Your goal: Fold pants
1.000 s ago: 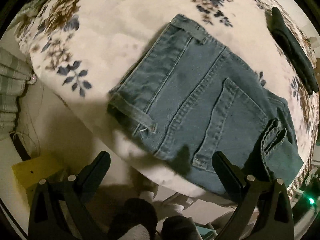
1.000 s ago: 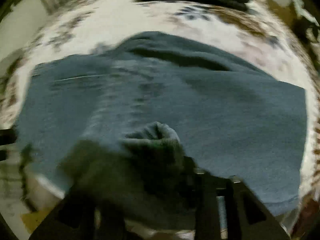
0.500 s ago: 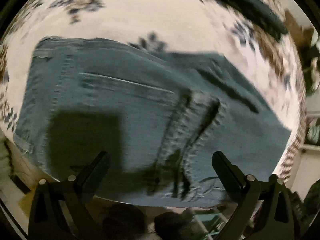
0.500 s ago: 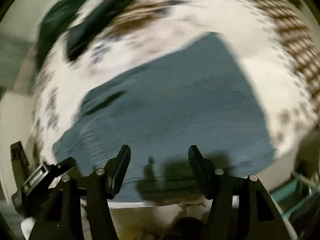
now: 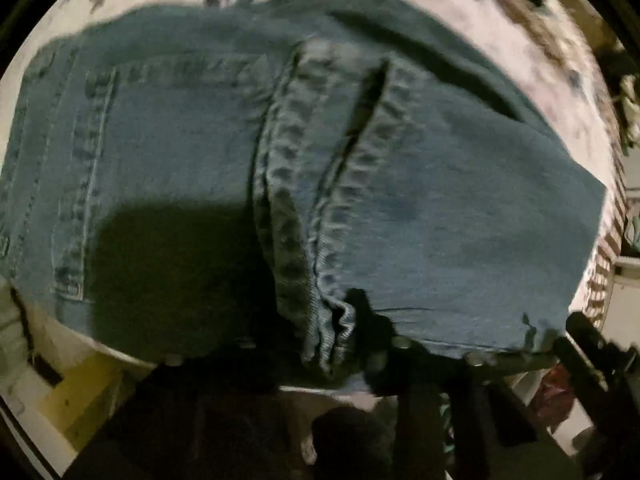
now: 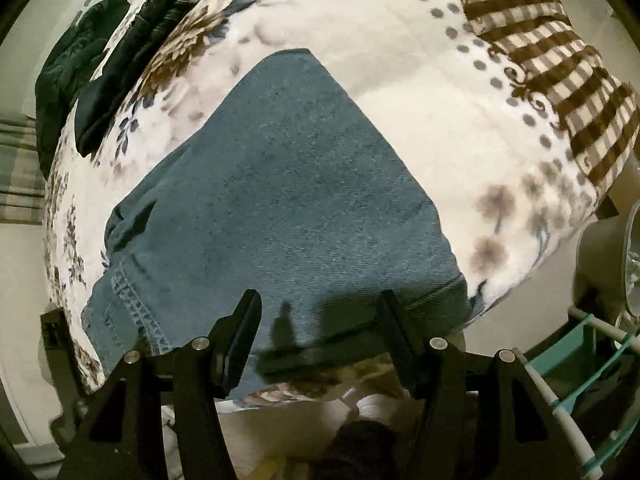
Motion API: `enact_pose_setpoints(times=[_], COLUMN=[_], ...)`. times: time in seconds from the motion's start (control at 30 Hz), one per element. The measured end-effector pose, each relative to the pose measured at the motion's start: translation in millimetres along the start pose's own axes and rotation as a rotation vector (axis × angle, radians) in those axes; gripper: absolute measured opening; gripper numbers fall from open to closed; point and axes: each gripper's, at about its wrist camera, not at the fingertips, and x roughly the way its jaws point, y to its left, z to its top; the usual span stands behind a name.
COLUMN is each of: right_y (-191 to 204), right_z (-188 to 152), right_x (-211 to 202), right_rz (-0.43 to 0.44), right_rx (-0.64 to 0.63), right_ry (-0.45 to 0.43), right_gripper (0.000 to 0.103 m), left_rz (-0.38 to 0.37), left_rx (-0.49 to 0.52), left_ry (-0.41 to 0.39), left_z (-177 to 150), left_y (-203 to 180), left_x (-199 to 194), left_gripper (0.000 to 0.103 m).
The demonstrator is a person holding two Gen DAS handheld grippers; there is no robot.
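Observation:
Blue denim pants (image 5: 460,208) lie folded on a floral blanket (image 5: 532,32). In the left wrist view my left gripper (image 5: 340,340) is shut on the pants' thick seamed edge at their near side; the fabric covers most of the fingers. In the right wrist view the pants (image 6: 288,200) lie flat, and my right gripper (image 6: 320,328) is open and empty, its fingers just above the near hem. The other gripper shows at the right edge of the left wrist view (image 5: 592,344).
Dark folded clothes (image 6: 124,68) lie at the far left of the blanket (image 6: 420,92). A brown checked cloth (image 6: 560,60) lies at the far right. A white and teal rack (image 6: 592,380) stands at the lower right. The blanket's near edge drops off below the grippers.
My left gripper has moved in and shut on the pants' seamed edge. My right gripper let go of the cloth earlier, swung right, and now hovers open at the hem.

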Motion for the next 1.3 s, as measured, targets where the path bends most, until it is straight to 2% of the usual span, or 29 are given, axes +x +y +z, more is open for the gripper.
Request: enact_pose_setpoints(times=[0.07,0.13,0.27,0.4,0.53,0.6,0.67,0.73,0.8,0.9,0.97,1.03,1.13,1.3], right_y=[5.8,10.2,24.4,35.0,62.5,86.9,120.6,150.6,176.4,207.5,214.5,214.0,213.3,232.5], right_z=[1.7,4.1,7.9,11.5,16.9,19.9,22.7,22.7,17.8,3.9,-2.4,-5.3,-7.9,-21.8], right_x=[0.1,-1.1,-8.2,-6.0,8.3,22.9,48.6,72.2,91.6,112.7,122.1,125.5,120.2,95.2], right_rz=[0.005,0.015,0.027,0.03,0.168,0.244,0.276,0.257,0.251,0.179,0.121,0.05,0.025,0.005], right_rx=[-0.009,-0.026,-0.086,-0.106,-0.052,-0.05,-0.094,-0.158,-0.22,-0.329,-0.363,-0.372,-0.367,-0.414], right_ry=[0.005,0.013,0.019,0.07,0.168,0.225,0.298,0.334,0.381,0.405,0.392,0.341,0.294,0.214], right_gripper=[0.063,0.063,0.063,0.063,0.063,0.063,0.063,0.063,0.062,0.062,0.061,0.027,0.022,0.021], left_rz=[-0.012,-0.058,-0.117,-0.116,-0.139,-0.184,-0.266,-0.28,-0.274,-0.201,-0.163,-0.151,-0.154,-0.166], left_rx=[0.009,-0.011,-0.052,-0.065,-0.092,-0.166,-0.267,-0.311,-0.331,-0.334,-0.326,-0.334,-0.364,-0.403], left_ry=[-0.057,-0.091,-0.118,-0.109,-0.061,-0.027,-0.019,-0.043,-0.08,-0.136,-0.149,-0.142,-0.137,-0.165], left_z=[-6.5,-11.2,-15.4,-22.9,-19.6,-19.2,-22.4,-27.8,-32.9,-35.5,-35.4,-32.5,-30.7,-35.1], left_y=[-3.1,2.2,17.1,31.6,36.5,50.5,67.0,77.3,84.6,94.5,103.9,111.5,125.4,141.8], left_x=[-13.9,-30.3,-55.3,-45.4,-18.5,-15.0,-20.7,-32.9,-44.2,-54.9,-54.8,-49.3,-47.0,-55.0], left_gripper=[0.019,0.019,0.019,0.019,0.021,0.025,0.031,0.037,0.037,0.038,0.038,0.038,0.038,0.038])
